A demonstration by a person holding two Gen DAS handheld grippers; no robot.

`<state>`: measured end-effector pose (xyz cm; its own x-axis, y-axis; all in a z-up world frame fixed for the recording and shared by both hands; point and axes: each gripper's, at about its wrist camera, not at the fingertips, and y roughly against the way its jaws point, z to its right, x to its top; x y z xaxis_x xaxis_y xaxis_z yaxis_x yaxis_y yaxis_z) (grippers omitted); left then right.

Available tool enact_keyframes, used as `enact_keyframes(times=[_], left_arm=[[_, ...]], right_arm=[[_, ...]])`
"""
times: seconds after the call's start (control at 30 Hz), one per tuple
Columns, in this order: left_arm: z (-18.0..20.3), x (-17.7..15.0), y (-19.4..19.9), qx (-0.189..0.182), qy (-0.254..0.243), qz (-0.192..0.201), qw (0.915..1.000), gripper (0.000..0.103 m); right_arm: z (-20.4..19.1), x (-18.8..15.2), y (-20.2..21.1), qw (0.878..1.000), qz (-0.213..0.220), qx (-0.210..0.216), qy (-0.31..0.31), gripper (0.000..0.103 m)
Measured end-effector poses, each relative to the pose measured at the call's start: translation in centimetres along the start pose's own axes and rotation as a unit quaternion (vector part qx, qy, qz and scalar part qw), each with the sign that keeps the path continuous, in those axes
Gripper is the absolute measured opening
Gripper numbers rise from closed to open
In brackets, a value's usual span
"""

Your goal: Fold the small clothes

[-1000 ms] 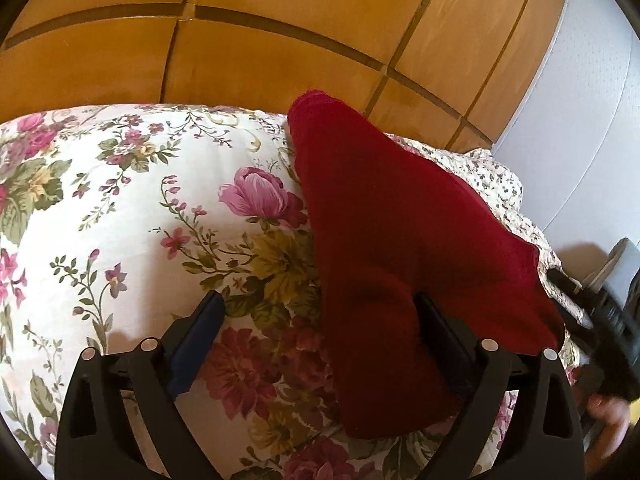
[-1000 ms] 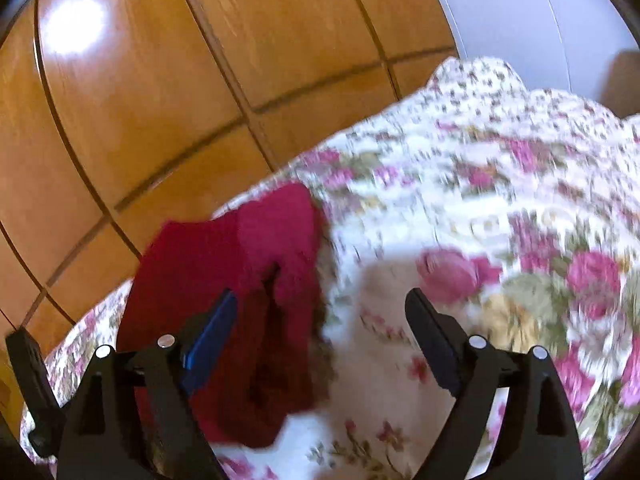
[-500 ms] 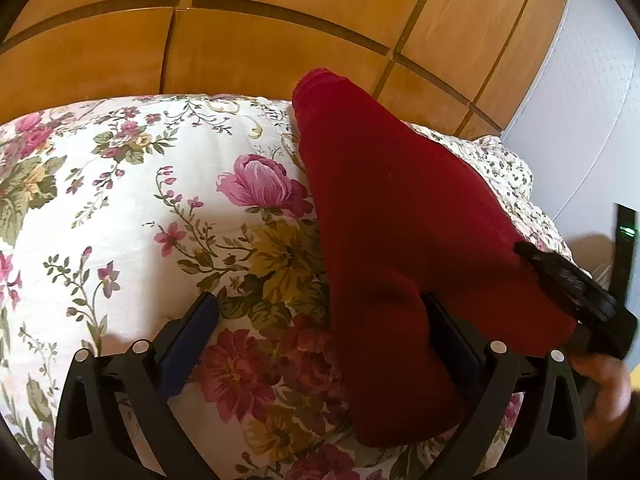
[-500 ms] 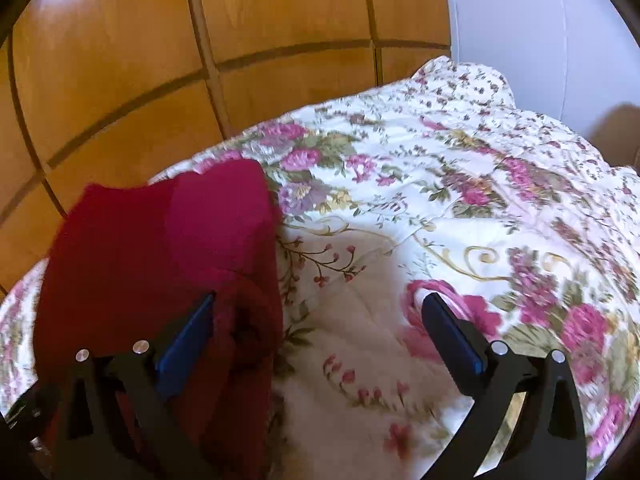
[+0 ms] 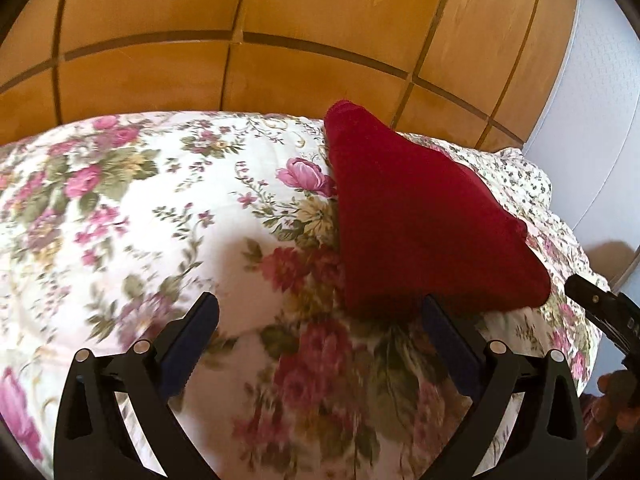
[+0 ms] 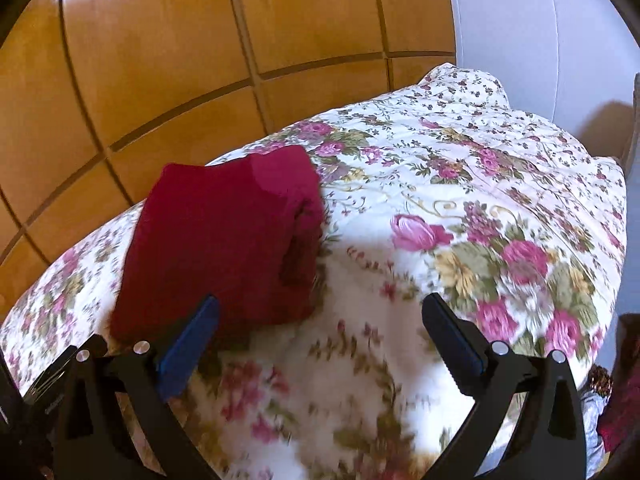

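A dark red garment (image 5: 416, 220) lies folded in a compact bundle on the floral quilt (image 5: 140, 220), near its far edge. In the right wrist view the garment (image 6: 224, 240) sits left of centre, with a loose fold along its right side. My left gripper (image 5: 320, 320) is open and empty, just short of the garment's near edge. My right gripper (image 6: 320, 322) is open and empty; its left finger (image 6: 188, 340) is at the garment's near edge. The right gripper's tip (image 5: 600, 308) shows at the far right of the left wrist view.
Orange wooden wardrobe panels (image 5: 280, 40) rise behind the bed. A pale wall (image 6: 520, 20) stands at the right. The quilt (image 6: 480, 220) spreads wide to the right of the garment. Dark red cloth (image 6: 620, 400) shows at the lower right edge.
Both grippers have pulled back from the garment, which now lies farther ahead. The left gripper's right finger no longer overlaps the cloth. The garment lies still.
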<state>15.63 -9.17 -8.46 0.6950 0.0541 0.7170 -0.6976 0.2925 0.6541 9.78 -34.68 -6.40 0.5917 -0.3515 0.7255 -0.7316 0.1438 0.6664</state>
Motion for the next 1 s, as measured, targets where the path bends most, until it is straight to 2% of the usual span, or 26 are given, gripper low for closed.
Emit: enact_keyframes(times=[0.23,0.37,0.47,0.67,0.83,1.0], left_arm=[[1.0,-1.0,3.9,0.011,-0.009,0.017,0.9998,0.100],[2.7,-1.6,5.3,0.055,-0.047,0.014,0.9972,0.100],[3.7,-2.3,6.6,0.079,-0.068,0.029,0.9941,0.100],[3.6,-2.5,8.6,0.079,-0.053,0.028,0.9950,0.100],[3.6,-2.5,9.6,0.098,-0.055,0.024,0.9934,0.100],[3.3,-2.7,10.5,0.104,-0.046,0.029,0.9931,0.100]], right_arm=[[-0.1,-2.1,3.3,1.000,-0.002,-0.002,0.009,0.101],[0.2,-3.2,4.6,1.000,-0.005,-0.002,0.000,0.101],[-0.1,-3.8,5.3,1.000,-0.008,-0.002,0.002,0.101],[-1.2,-4.8,7.0,1.000,0.007,-0.010,0.027,0.101],[-1.5,-5.6,8.6,0.999,0.031,-0.021,0.030,0.101],[-1.8,-5.8,9.4,0.998,0.042,-0.015,0.036,0.101]])
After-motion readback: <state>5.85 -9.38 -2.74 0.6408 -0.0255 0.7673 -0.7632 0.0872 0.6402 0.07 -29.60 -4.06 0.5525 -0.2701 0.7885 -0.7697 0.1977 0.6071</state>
